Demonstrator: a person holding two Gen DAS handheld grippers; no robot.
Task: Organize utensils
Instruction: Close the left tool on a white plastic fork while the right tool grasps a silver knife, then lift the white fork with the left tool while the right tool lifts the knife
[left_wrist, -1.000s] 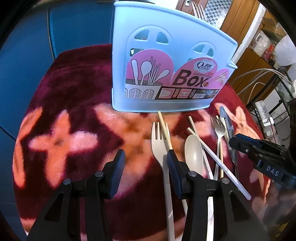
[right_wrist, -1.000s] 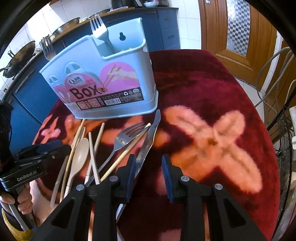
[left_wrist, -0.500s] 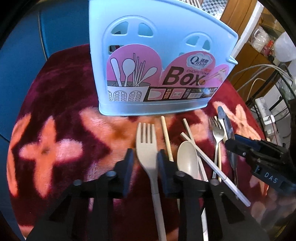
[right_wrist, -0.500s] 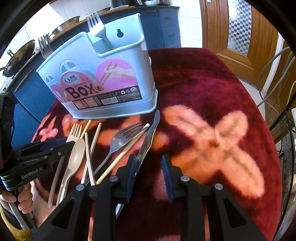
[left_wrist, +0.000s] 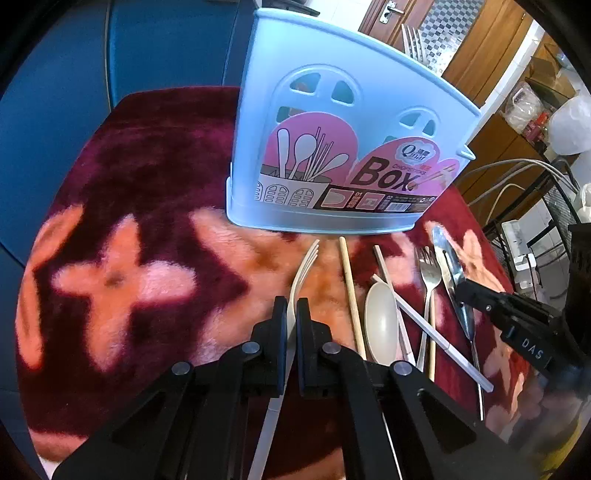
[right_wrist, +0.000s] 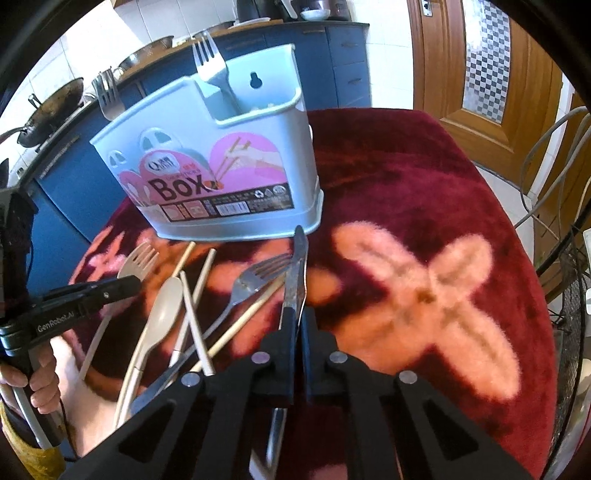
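Observation:
A light blue utensil box (left_wrist: 343, 158) stands on the red patterned cloth; it also shows in the right wrist view (right_wrist: 221, 177) with two forks standing in it. My left gripper (left_wrist: 291, 310) is shut on a beige plastic fork (left_wrist: 304, 266), turned on edge, tines toward the box. My right gripper (right_wrist: 298, 321) is shut on a metal table knife (right_wrist: 297, 269), its tip near the box's base. A beige spoon (left_wrist: 380, 317), chopsticks (left_wrist: 351, 288) and a metal fork (left_wrist: 428, 273) lie between the grippers.
The red cloth with pink crosses (right_wrist: 424, 288) covers a round table; its edge drops off at right. Blue cabinets (left_wrist: 74, 74) stand behind, a wire rack (right_wrist: 565, 258) to the right. A hand (right_wrist: 40, 376) holds the left gripper's handle.
Both grippers closed: the left on the beige fork, which has turned on edge, the right on the knife. The right gripper also shifted left over the knife.

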